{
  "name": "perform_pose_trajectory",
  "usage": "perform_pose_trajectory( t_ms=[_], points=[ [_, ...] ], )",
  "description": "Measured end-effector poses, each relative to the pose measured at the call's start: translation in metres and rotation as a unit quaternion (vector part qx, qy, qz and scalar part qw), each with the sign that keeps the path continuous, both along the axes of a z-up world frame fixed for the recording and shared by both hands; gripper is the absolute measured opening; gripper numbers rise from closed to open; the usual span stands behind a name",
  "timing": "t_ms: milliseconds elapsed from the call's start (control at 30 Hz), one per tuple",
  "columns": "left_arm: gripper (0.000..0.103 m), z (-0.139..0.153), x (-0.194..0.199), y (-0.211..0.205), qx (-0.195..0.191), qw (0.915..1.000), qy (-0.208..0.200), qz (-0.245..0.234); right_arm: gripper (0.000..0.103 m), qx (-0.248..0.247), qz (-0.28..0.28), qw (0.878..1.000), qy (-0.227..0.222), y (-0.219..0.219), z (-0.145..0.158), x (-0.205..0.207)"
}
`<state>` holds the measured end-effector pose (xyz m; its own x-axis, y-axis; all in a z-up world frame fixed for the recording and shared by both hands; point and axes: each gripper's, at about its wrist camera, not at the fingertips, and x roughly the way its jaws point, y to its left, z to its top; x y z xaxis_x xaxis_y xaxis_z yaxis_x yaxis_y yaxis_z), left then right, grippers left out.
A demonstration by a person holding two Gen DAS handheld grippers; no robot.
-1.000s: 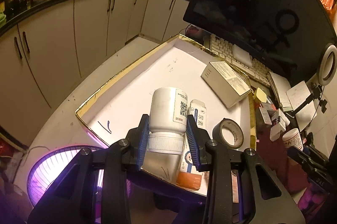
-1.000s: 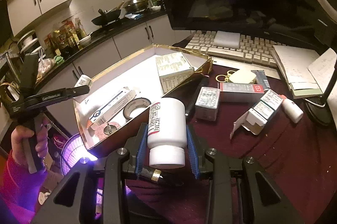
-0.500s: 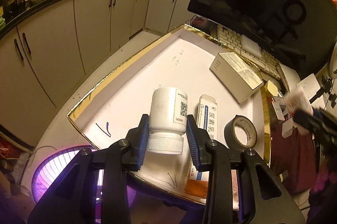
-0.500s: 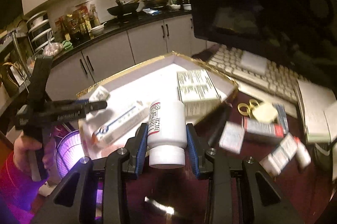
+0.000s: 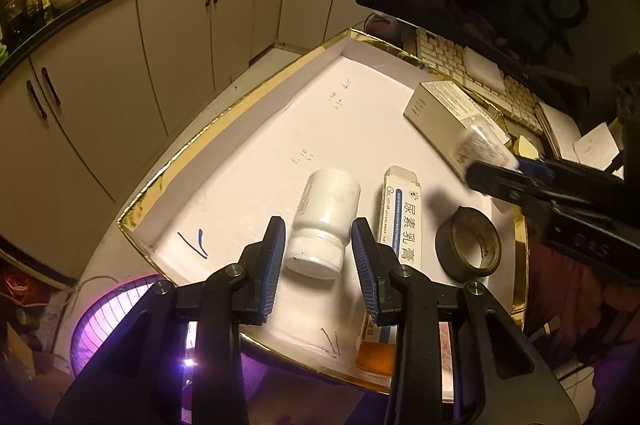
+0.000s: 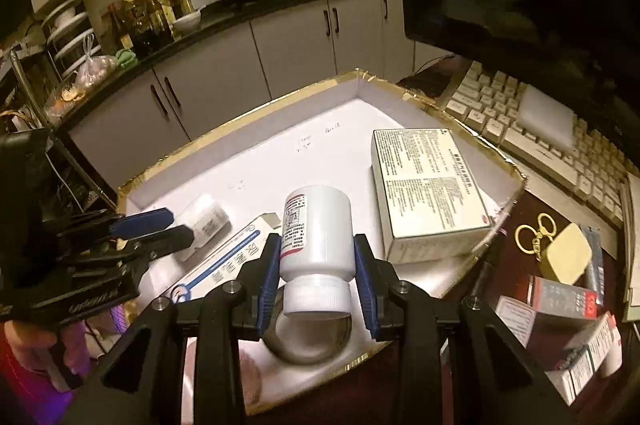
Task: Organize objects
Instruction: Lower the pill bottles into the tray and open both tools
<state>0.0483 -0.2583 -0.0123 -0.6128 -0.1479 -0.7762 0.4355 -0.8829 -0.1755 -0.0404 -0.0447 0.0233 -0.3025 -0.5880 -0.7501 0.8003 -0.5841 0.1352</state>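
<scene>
Right wrist view: right gripper point(image 6: 316, 267) clamped on white plastic bottle point(image 6: 316, 229) over gold-rimmed white tray point(image 6: 248, 123); maroon surface point(image 6: 508, 209); kitchen cabinets point(image 6: 296, 45) behind. Left gripper point(image 5: 319, 257) clamps second white bottle point(image 5: 325, 221).

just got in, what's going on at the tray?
A person is sorting medicine items into a white gold-rimmed tray. The left gripper holds one white plastic pill bottle low over the tray floor, beside a long white-and-blue carton and a dark tape roll. The right gripper carries a second white bottle with a red-striped label above the tray's near edge.
</scene>
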Motion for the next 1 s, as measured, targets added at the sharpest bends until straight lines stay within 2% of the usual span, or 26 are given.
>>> perform_pose_trajectory(
  t_ms=[167, 367, 567, 933, 1000],
  points=[
    [0.034, 0.0, -0.003, 0.006, -0.006, 0.9999, -0.008, -0.006, 0.035, 0.015, -0.004, 1.0, -0.007, -0.011, -0.009, -0.012],
    [0.034, 0.0, -0.006, 0.019, 0.003, 0.9993, -0.013, -0.035, 0.035, 0.031, -0.007, 0.999, -0.01, -0.016, -0.021, -0.019],
    [0.034, 0.002, -0.003, 0.018, 0.028, 0.9986, -0.006, -0.045, 0.035, 0.051, -0.035, 0.998, -0.014, -0.007, -0.031, -0.027],
    [0.034, 0.01, 0.01, 0.019, 0.038, 0.9982, 0.021, -0.042, 0.036, 0.039, -0.043, 0.998, -0.004, -0.001, -0.026, -0.028],
    [0.034, 0.014, 0.012, 0.022, 0.031, 0.9981, 0.028, -0.044, 0.042, 0.034, -0.042, 0.999, 0.001, 0.0, -0.023, -0.026]
  ],
)
